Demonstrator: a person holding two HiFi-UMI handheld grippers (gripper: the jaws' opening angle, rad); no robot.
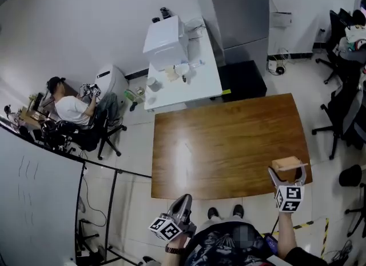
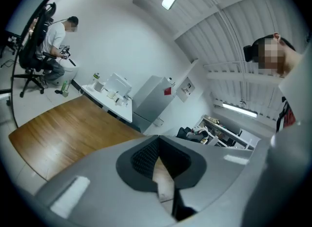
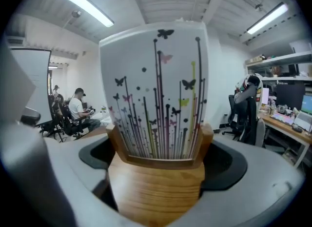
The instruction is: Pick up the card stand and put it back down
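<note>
My right tool (image 1: 287, 173) grips the wooden card stand (image 3: 156, 192) by its base (left tool (image 1: 183, 200) closed, empty), so I'd lift straight up off the desk (image 1: 229, 145), keeping it level.

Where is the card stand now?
In the head view, the card stand is at the near right corner of the wooden table, between the fingers of the right gripper.
</note>
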